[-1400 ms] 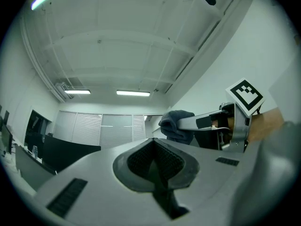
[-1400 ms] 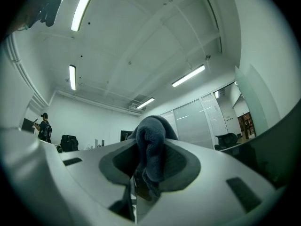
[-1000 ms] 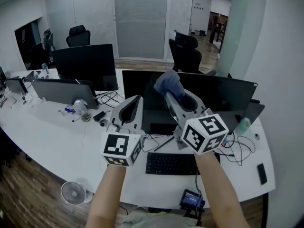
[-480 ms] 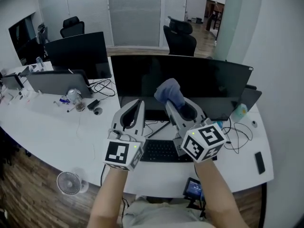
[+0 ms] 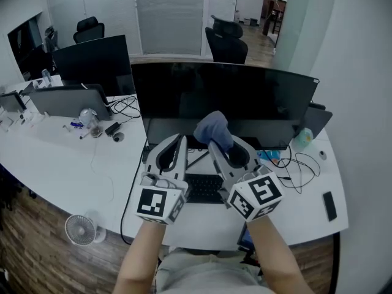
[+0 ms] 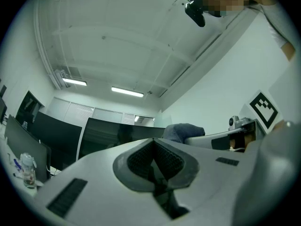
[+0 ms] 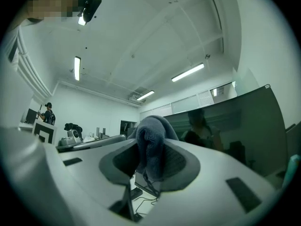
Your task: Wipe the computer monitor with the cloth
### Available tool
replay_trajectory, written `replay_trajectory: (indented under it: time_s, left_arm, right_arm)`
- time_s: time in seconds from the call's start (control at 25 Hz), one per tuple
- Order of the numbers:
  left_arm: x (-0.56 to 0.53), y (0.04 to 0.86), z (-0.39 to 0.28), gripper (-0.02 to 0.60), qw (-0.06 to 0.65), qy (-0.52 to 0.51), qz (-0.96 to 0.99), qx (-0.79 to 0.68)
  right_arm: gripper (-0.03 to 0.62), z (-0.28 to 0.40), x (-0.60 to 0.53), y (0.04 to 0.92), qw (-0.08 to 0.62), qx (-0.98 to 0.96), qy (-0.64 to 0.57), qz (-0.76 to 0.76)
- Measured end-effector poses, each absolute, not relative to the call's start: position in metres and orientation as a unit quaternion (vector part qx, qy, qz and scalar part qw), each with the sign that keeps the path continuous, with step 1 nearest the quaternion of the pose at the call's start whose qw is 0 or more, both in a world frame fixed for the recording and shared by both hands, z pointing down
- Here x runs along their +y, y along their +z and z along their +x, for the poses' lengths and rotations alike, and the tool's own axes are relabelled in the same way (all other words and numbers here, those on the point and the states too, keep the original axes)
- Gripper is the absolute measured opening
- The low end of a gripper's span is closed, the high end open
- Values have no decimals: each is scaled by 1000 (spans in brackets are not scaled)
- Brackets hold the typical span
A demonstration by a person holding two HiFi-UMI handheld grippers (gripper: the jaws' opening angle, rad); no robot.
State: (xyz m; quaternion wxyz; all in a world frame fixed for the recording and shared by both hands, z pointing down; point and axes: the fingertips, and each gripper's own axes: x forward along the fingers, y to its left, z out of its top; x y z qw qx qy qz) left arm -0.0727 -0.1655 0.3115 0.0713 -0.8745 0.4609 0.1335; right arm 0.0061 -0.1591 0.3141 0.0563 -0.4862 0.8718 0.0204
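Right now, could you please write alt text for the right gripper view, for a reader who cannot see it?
The right gripper has its jaws shut on a bunched grey-blue cloth, with a large dark monitor beyond it at the right. Ceiling lights run overhead.

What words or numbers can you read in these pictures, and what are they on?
None can be read anywhere.
Left claw and right claw: only black-and-white square markers, not letters.
Keyboard: keys too small to read.
Monitor: dark screen, no text.
Cloth in the right claw: no label shows.
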Motion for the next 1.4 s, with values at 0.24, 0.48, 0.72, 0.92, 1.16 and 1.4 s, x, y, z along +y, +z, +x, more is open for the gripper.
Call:
replay_trajectory:
  time_s: [0.24,0.48,0.72,0.92,1.16,1.4]
  left_arm:
    - [-158,325,-53,8,61,130,-879,455]
    - [-155,333,-39,8,51,125,-881,453]
    - [-153,341,-24,8,46,119,-885,448]
    - [-151,349,-14,8,50,106,-890,441]
    - [-145,367,-10,8,44,95,-892,440]
    - [-145,382,-8,8,30,88,-893,440]
  right_arm:
    - [115,23,-144,334,52,860,25,-508]
    - [114,35,-139,344,55,856,20,-514]
    - [114,45,-136,360,51,852,11,-521]
    - [114,50,-133,370,45,853,8,-521]
    - [114,48,-125,389,35,855,1,-517]
    - [114,43,-124,414,17,857,-16,-514]
